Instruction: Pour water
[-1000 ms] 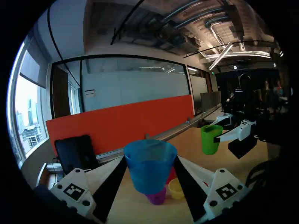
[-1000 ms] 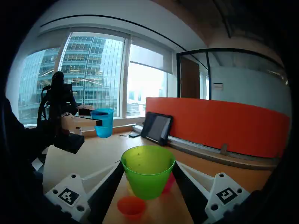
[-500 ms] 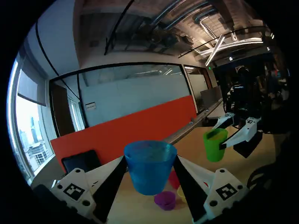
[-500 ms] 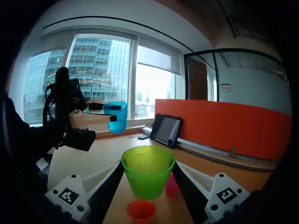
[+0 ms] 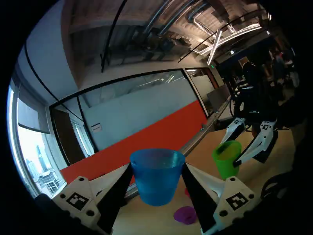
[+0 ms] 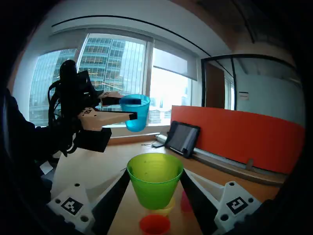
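Cups all over this desk: two big ones up in the air, small ones down below. In the left gripper view, the left gripper pinches a translucent blue plastic cup, one finger pressed on each side of its wall, rim up. Off to the right, the right gripper clamps a lime-green plastic cup the same way, held clear above the pale wooden table. The two big cups are well apart. Whether water sits in either one, I cannot tell.

Down on the table, below the blue cup, stands one small purple cup, and just beyond it shows a sliver of a small pink cup.

Over to the right gripper view: the green cup sits front and centre, with both of the right gripper's fingers pressed against it. Beneath it on the table I count three small cups. A small orange cup is nearest, a small yellow cup peeks from under the green cup's base, and the pink one is just to the right. Up at the left, the left gripper carries the blue cup close to upright and higher than the green rim, with a dark sleeve behind it. One dark tablet stands propped on the table near one long orange partition panel.
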`<act>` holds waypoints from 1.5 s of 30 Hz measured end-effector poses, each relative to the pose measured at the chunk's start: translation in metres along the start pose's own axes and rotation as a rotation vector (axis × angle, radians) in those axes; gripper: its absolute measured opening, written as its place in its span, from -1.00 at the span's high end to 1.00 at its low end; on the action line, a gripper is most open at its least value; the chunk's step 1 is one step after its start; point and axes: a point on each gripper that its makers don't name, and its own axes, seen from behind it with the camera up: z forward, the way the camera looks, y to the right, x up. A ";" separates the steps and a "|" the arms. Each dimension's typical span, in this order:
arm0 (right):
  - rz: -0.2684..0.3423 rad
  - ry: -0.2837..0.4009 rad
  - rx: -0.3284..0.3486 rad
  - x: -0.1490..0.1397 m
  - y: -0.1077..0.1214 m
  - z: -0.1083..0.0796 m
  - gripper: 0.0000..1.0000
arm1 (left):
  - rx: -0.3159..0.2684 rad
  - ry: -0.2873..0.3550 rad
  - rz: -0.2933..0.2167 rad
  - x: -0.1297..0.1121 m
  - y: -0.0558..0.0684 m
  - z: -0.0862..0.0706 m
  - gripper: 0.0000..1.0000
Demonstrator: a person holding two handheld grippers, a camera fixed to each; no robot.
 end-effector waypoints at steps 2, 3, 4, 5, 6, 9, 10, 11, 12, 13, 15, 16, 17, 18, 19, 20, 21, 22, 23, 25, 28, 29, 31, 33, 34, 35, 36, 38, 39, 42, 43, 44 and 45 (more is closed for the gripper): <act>-0.003 0.002 0.007 0.001 -0.003 0.002 -0.84 | 0.000 0.003 0.021 0.003 0.000 0.001 -0.71; -0.004 0.002 0.010 0.001 -0.004 0.003 -0.84 | -0.001 0.005 0.032 0.004 0.000 0.001 -0.70; -0.005 0.003 0.013 0.001 -0.005 0.004 -0.84 | -0.002 0.007 0.041 0.006 0.001 0.001 -0.71; -0.006 0.003 0.015 0.000 -0.006 0.005 -0.84 | -0.003 0.009 0.051 0.007 0.001 0.001 -0.71; -0.006 0.003 0.019 0.000 -0.007 0.006 -0.84 | -0.005 0.010 0.061 0.009 0.001 0.002 -0.71; -0.004 0.005 0.029 0.000 -0.011 0.009 -0.84 | -0.008 0.012 0.088 0.013 0.002 0.002 -0.71; -0.003 0.005 0.033 0.000 -0.012 0.010 -0.83 | -0.008 0.014 0.097 0.014 0.003 0.003 -0.70; -0.003 0.006 0.036 0.000 -0.013 0.011 -0.83 | -0.008 0.015 0.106 0.016 0.003 0.003 -0.70; -0.002 0.006 0.039 0.000 -0.014 0.012 -0.83 | -0.009 0.016 0.117 0.017 0.003 0.003 -0.70; -0.003 0.007 0.041 0.000 -0.015 0.013 -0.83 | -0.009 0.017 0.126 0.018 0.003 0.004 -0.70; -0.003 0.007 0.046 0.000 -0.016 0.016 -0.83 | -0.010 0.018 0.149 0.021 0.003 0.005 -0.71; -0.003 0.007 0.047 -0.001 -0.017 0.017 -0.83 | -0.010 0.017 0.162 0.022 0.003 0.005 -0.71; -0.004 0.006 0.049 -0.001 -0.017 0.018 -0.83 | -0.010 0.017 0.175 0.024 0.003 0.006 -0.71; -0.004 0.006 0.052 -0.001 -0.018 0.019 -0.83 | -0.009 0.018 0.189 0.025 0.003 0.006 -0.71; -0.004 0.006 0.054 -0.001 -0.019 0.020 -0.83 | -0.009 0.018 0.202 0.026 0.004 0.007 -0.71; -0.004 0.006 0.056 -0.001 -0.020 0.021 -0.83 | -0.009 0.019 0.215 0.028 0.004 0.007 -0.71; -0.004 0.006 0.059 -0.002 -0.021 0.022 -0.83 | -0.009 0.019 0.228 0.029 0.004 0.007 -0.70; -0.003 0.006 0.062 -0.002 -0.022 0.023 -0.83 | -0.010 0.019 0.237 0.030 0.005 0.008 -0.71; -0.002 0.006 0.065 -0.002 -0.023 0.024 -0.83 | -0.010 0.019 0.247 0.030 0.005 0.008 -0.71; -0.001 0.007 0.071 -0.003 -0.025 0.026 -0.83 | -0.011 0.019 0.267 0.032 0.005 0.010 -0.70; 0.002 0.008 0.077 -0.004 -0.027 0.029 -0.83 | -0.012 0.021 0.296 0.035 0.006 0.011 -0.70; 0.003 0.008 0.079 -0.004 -0.028 0.030 -0.83 | -0.013 0.021 0.305 0.036 0.007 0.011 -0.70; 0.005 0.006 0.081 -0.006 -0.028 0.032 -0.83 | -0.015 0.024 0.325 0.037 0.008 0.012 -0.70; 0.005 0.004 0.082 -0.008 -0.028 0.034 -0.83 | -0.016 0.027 0.346 0.038 0.008 0.013 -0.70; 0.006 0.003 0.083 -0.009 -0.028 0.034 -0.83 | -0.016 0.028 0.355 0.039 0.008 0.013 -0.70; 0.006 0.003 0.083 -0.009 -0.028 0.035 -0.83 | -0.016 0.030 0.365 0.040 0.009 0.014 -0.70; 0.007 0.002 0.084 -0.010 -0.028 0.036 -0.83 | -0.015 0.032 0.376 0.040 0.009 0.014 -0.70; 0.009 0.001 0.086 -0.011 -0.029 0.037 -0.82 | -0.013 0.036 0.396 0.042 0.009 0.015 -0.70; 0.010 0.001 0.087 -0.012 -0.029 0.037 -0.83 | -0.012 0.038 0.407 0.043 0.009 0.015 -0.71; 0.011 -0.001 0.090 -0.013 -0.030 0.038 -0.82 | -0.010 0.044 0.437 0.045 0.010 0.016 -0.71; 0.012 -0.001 0.090 -0.013 -0.030 0.038 -0.82 | -0.010 0.045 0.445 0.046 0.010 0.017 -0.70; 0.012 -0.002 0.091 -0.014 -0.030 0.038 -0.82 | -0.010 0.046 0.452 0.046 0.011 0.017 -0.71; 0.012 -0.002 0.091 -0.014 -0.030 0.038 -0.82 | -0.009 0.047 0.459 0.047 0.011 0.017 -0.71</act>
